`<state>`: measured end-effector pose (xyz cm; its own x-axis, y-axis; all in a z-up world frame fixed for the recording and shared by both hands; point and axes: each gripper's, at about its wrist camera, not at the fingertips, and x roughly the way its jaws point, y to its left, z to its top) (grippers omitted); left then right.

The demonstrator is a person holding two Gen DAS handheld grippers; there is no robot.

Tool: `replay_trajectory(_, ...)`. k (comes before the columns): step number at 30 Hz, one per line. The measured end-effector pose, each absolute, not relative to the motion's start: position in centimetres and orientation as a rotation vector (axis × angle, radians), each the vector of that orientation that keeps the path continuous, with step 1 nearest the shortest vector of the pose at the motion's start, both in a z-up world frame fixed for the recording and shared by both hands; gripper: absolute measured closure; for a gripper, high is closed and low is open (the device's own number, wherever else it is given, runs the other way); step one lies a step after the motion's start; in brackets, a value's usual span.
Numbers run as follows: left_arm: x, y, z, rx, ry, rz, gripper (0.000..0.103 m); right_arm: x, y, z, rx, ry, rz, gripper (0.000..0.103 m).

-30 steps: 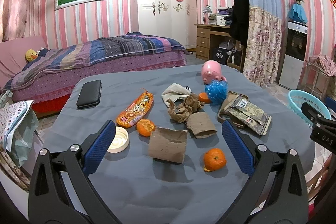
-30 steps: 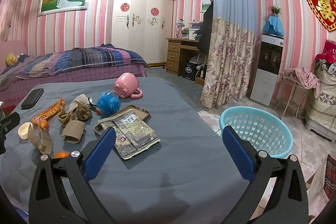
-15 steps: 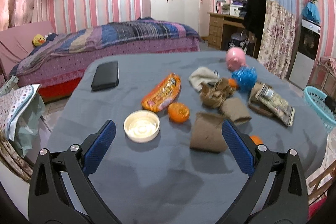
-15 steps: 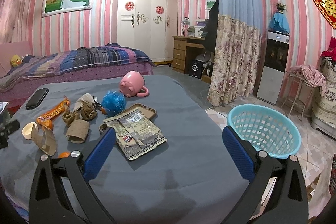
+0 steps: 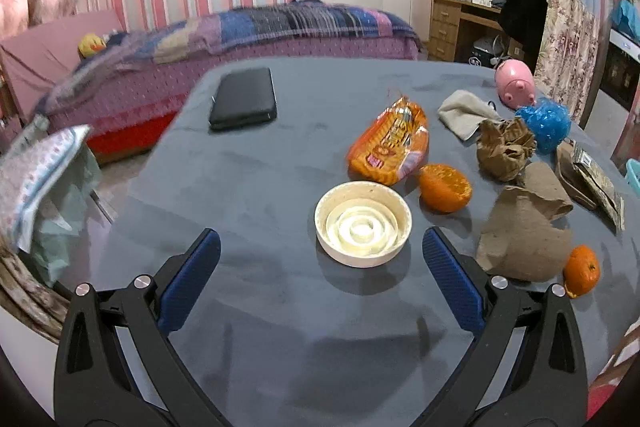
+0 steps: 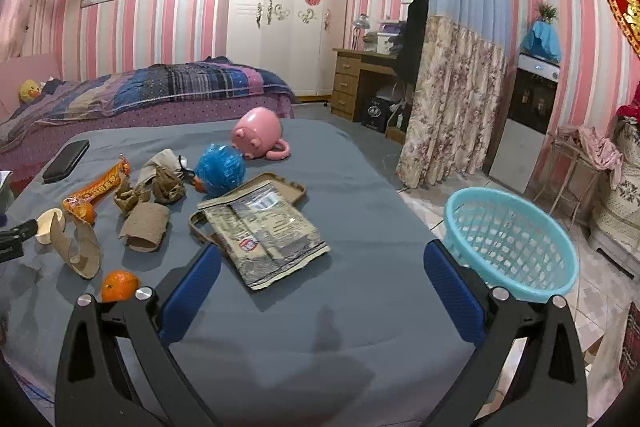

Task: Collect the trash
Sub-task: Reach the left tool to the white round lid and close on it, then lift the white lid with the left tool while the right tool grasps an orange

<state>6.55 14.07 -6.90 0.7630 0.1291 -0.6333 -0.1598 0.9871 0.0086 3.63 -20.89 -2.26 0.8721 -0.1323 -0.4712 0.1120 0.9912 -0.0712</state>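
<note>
Trash lies on the grey table [image 5: 280, 155]: a white lid [image 5: 363, 223], an orange snack wrapper [image 5: 390, 143], orange peels [image 5: 445, 187], brown cardboard pieces [image 5: 524, 239], crumpled brown paper [image 5: 505, 149] and a foil packet [image 6: 268, 227]. My left gripper [image 5: 320, 267] is open and empty, just short of the white lid. My right gripper [image 6: 322, 285] is open and empty above the table's near right part. A turquoise basket [image 6: 510, 233] stands on the floor to the right of the table.
A black phone [image 5: 244, 98], a pink pig mug [image 6: 258, 133], a blue ball [image 6: 220, 169] and a beige cloth [image 5: 464, 111] also lie on the table. A bed stands behind it, a bag [image 5: 36, 179] to its left.
My left gripper has swung left and closer to the table, from the cardboard pieces to the white lid. My right gripper has shifted only slightly.
</note>
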Motion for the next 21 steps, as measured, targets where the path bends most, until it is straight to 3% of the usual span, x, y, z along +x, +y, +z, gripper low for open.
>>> replay_trajectory(9, 9.2, 13.1, -8.2, -0.043, 0.771, 0.059, 0.011, 4.8, -20.0, -3.0, 0.031, 0.547, -0.055, 0.004)
replay_trajectory(14, 10.7, 11.7, -8.9, 0.000, 0.829, 0.015, 0.042, 4.9, -18.3, -3.2, -0.003, 0.562, -0.015, 0.004)
replay_trajectory(21, 8.9, 11.9, -8.5, 0.008, 0.799, 0.037, 0.043, 4.7, -16.1, -3.8, -0.053, 0.572, 0.068, 0.004)
